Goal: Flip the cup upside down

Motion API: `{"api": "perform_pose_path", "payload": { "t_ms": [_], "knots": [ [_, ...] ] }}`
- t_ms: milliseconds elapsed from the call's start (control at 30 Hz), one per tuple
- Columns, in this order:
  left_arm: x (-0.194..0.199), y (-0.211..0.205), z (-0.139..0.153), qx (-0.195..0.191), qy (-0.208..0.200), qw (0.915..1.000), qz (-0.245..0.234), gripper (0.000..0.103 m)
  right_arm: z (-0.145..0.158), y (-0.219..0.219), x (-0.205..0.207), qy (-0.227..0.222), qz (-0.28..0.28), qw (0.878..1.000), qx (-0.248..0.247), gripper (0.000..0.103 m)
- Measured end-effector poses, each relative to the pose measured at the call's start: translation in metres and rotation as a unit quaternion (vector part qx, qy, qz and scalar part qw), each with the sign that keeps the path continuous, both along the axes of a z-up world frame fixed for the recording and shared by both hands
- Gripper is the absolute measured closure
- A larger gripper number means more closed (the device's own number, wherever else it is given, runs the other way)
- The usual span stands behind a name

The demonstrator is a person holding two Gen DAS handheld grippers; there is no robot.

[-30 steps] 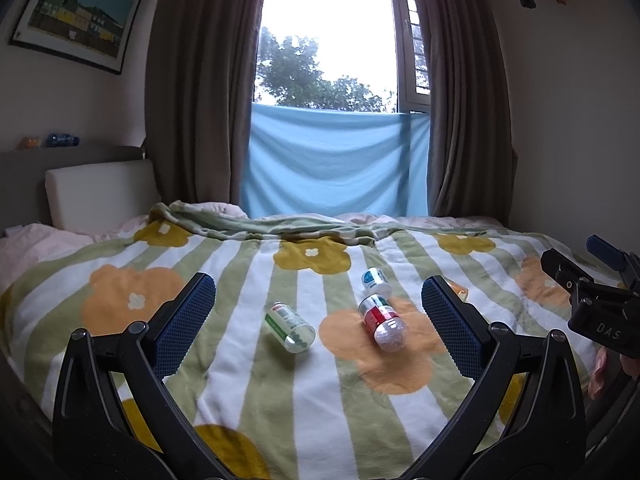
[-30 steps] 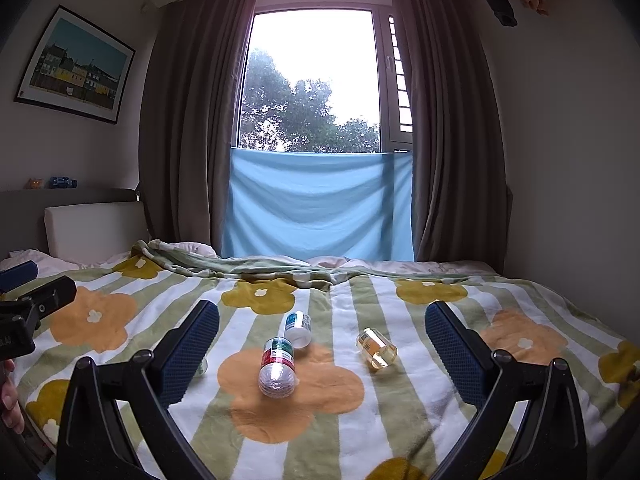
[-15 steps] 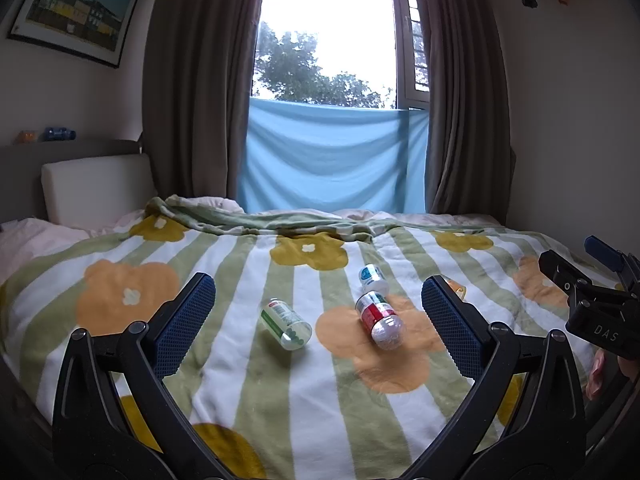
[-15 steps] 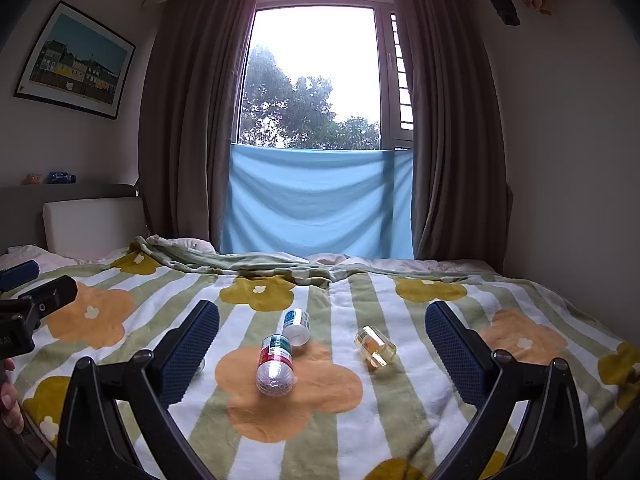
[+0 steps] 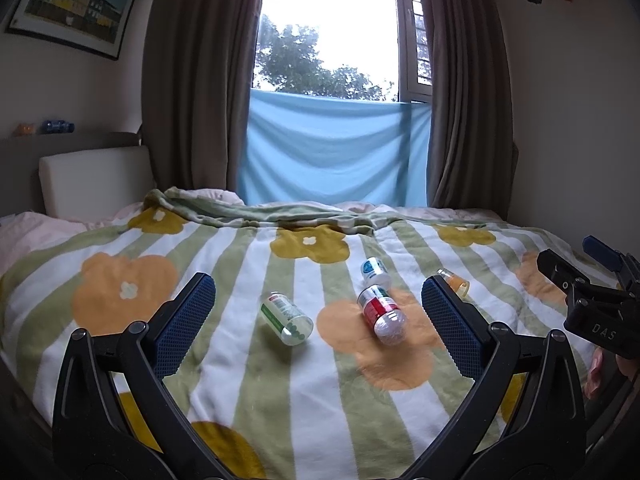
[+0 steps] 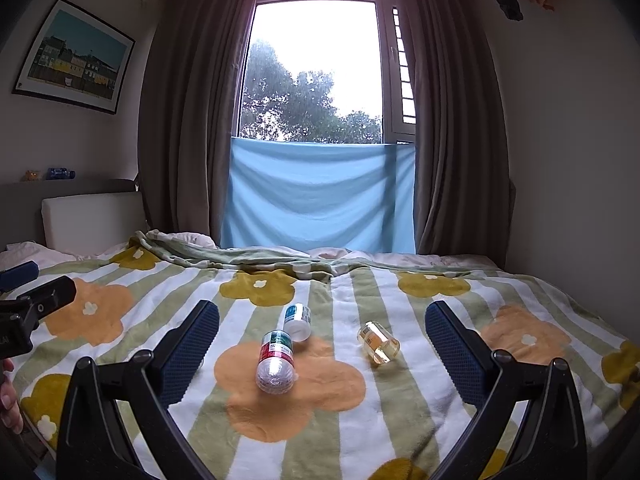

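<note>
Several small clear cups lie on their sides on a flowered blanket. In the left wrist view I see a green-labelled cup (image 5: 286,317), a red-labelled cup (image 5: 382,314), a blue-labelled cup (image 5: 375,271) and an orange-labelled cup (image 5: 454,281) partly behind my right finger. In the right wrist view I see the red-labelled cup (image 6: 276,361), the blue-labelled cup (image 6: 297,321) and the orange-labelled cup (image 6: 378,343). My left gripper (image 5: 318,322) is open and empty, short of the cups. My right gripper (image 6: 322,350) is open and empty, also short of them.
The striped blanket (image 5: 240,360) covers the bed. A white headboard cushion (image 5: 94,182) is at the far left. A window with a blue cloth (image 5: 332,148) and curtains is behind the bed. The other gripper shows at each view's edge (image 5: 592,308) (image 6: 28,304).
Both grippers have tilted and drifted slightly, so the bed sits a little lower in view. The cups have not moved. Both grippers stay open.
</note>
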State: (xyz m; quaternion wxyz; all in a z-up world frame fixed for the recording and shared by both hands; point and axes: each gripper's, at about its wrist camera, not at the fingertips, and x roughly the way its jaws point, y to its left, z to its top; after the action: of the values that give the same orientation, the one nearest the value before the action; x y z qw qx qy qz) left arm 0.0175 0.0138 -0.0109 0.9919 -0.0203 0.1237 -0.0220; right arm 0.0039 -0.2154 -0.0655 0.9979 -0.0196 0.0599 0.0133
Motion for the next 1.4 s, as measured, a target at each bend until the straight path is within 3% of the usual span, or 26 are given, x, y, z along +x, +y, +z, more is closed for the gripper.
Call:
{"api": "perform_pose_path", "payload": {
  "t_ms": [267, 533, 833, 1033, 1167, 1400],
  "knots": [
    [0.014, 0.009, -0.01, -0.006, 0.022, 0.9997, 0.008, 0.0, 0.002, -0.003, 0.046, 0.042, 0.02, 0.999, 0.007, 0.0],
    [0.032, 0.027, -0.026, -0.023, 0.05, 0.9982, 0.023, 0.0, 0.007, -0.003, 0.148, 0.125, 0.054, 0.991, -0.011, 0.0],
    [0.057, 0.048, -0.045, -0.02, 0.089, 0.995, 0.039, 0.0, -0.024, 0.019, 0.296, 0.247, 0.097, 0.964, -0.028, 0.0],
    [0.074, 0.061, -0.064, -0.027, 0.116, 0.9919, 0.043, 0.0, -0.069, 0.036, 0.377, 0.332, 0.091, 0.938, -0.041, 0.0],
    [0.089, 0.064, -0.079, -0.027, 0.144, 0.9884, 0.042, 0.0, -0.101, 0.039, 0.419, 0.387, 0.079, 0.919, -0.022, 0.001],
    [0.107, 0.066, -0.102, -0.028, 0.182, 0.982, 0.039, 0.0, -0.135, 0.043, 0.456, 0.429, 0.066, 0.901, -0.015, 0.022]
  ]
}}
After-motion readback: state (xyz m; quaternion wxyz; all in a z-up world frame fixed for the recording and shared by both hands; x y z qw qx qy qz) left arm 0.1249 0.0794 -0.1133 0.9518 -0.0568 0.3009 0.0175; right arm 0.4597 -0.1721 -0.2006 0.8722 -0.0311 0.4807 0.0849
